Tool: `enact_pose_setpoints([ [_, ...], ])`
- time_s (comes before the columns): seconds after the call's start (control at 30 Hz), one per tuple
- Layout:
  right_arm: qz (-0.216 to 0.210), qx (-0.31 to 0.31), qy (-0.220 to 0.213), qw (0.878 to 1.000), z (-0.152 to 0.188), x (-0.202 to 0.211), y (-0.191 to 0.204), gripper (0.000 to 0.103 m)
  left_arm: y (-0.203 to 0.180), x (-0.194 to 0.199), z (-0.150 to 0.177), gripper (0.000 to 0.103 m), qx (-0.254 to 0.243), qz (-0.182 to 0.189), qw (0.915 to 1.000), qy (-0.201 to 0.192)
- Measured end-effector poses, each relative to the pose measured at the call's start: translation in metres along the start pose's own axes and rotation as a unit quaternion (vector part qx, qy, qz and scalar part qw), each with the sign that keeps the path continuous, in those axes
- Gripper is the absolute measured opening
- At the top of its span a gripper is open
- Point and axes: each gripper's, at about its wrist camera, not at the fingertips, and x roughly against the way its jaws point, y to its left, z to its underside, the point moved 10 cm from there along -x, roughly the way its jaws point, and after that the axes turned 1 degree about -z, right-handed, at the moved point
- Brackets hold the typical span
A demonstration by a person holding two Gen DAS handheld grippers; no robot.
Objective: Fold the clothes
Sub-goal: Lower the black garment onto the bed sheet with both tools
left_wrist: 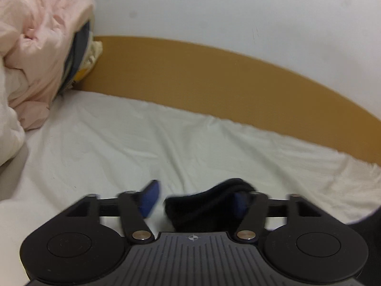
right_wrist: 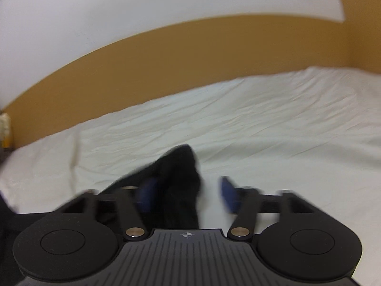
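Black cloth [left_wrist: 204,205] hangs against the inner side of the left gripper's [left_wrist: 194,199] right-hand finger, bunched over its blue pad, while the other blue pad [left_wrist: 150,199] stands apart with bare white sheet [left_wrist: 119,143] showing in the gap. The fingers are spread, with the cloth draped on one of them rather than pinched between both. Ahead of this gripper the sheet runs to a tan headboard [left_wrist: 190,71] under a white wall [left_wrist: 214,7]. Off to its left a pile of pale pink bedding [left_wrist: 40,47] leans against the headboard, with a darker blue and yellow item tucked behind it.

From the right gripper [right_wrist: 188,195] the same black cloth [right_wrist: 181,186] rises in a peak over the left-hand blue pad and partly fills the gap. Its right-hand pad [right_wrist: 228,195] stands clear, with white sheet [right_wrist: 262,124] between it and the cloth. These fingers are also spread wide. The picture is blurred, so the fabric's edges are hard to trace. Beyond lies wrinkled sheet up to the headboard [right_wrist: 190,54].
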Motion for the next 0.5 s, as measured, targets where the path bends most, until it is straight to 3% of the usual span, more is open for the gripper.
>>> enact_pose_setpoints([
  [0.03,-0.017,-0.003,-0.014,1.0,-0.003,0.006,-0.001,0.097,0.002,-0.001,0.0,0.102,0.003,0.0,1.0,-0.005],
  [0.1,-0.104,-0.036,-0.002,0.994,0.0,0.004,-0.001,0.097,0.011,0.005,-0.009,0.102,0.015,-0.003,0.9995,-0.027],
  [0.13,-0.126,-0.053,0.003,0.991,0.001,0.002,-0.003,0.097,0.015,0.008,-0.012,0.102,0.021,-0.004,0.9992,-0.035],
  [0.2,-0.125,-0.067,-0.003,0.99,-0.001,0.002,-0.009,0.095,0.021,0.008,-0.014,0.102,0.035,-0.006,0.9988,-0.033],
  [0.23,-0.13,-0.044,-0.01,0.99,-0.004,0.005,-0.003,0.092,0.022,0.005,-0.013,0.102,0.036,-0.011,0.9988,-0.029],
  [0.3,-0.157,0.019,-0.008,0.987,-0.004,0.013,0.022,0.081,0.021,0.001,-0.011,0.102,0.03,-0.018,0.9992,-0.019],
  [0.37,-0.188,0.083,0.023,0.978,0.007,0.019,0.056,0.061,0.021,-0.009,-0.005,0.102,0.024,-0.024,0.9994,0.007],
  [0.4,-0.203,0.115,0.039,0.972,0.013,0.022,0.072,0.041,0.021,-0.014,-0.002,0.102,0.023,-0.024,0.9992,0.019],
  [0.43,-0.213,0.139,0.058,0.965,0.021,0.022,0.087,0.028,0.023,-0.018,0.001,0.102,0.026,-0.019,0.999,0.032],
  [0.5,-0.206,0.173,0.106,0.957,0.042,0.02,0.111,0.026,0.027,-0.022,0.002,0.102,0.032,-0.016,0.9985,0.041],
])
